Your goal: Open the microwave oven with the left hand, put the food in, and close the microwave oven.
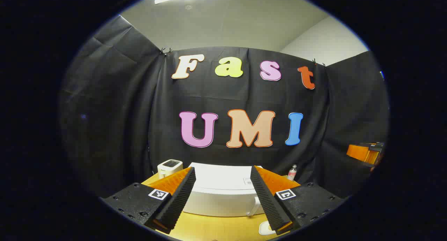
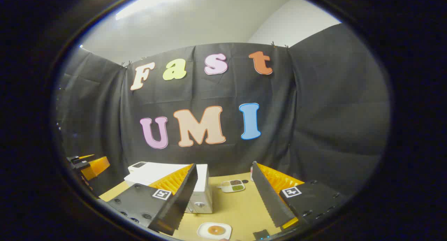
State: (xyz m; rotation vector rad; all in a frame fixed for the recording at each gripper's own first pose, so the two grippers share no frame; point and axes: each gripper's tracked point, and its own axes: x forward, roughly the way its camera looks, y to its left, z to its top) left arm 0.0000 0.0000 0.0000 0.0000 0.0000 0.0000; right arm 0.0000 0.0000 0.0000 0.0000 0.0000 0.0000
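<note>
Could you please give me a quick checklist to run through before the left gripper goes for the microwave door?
1. Left gripper open with nothing between its fingers: ok.
2. Left gripper lined up on the microwave, which lies straight ahead between its fingers: ok.
3. Door handle within view, near its right finger: ok.
4. Microwave door shut, as expected before opening: ok.
5. Food plate waiting on the table in front of the right gripper, which is open: ok.
6. Free room for the door to swing: cannot tell.
</note>
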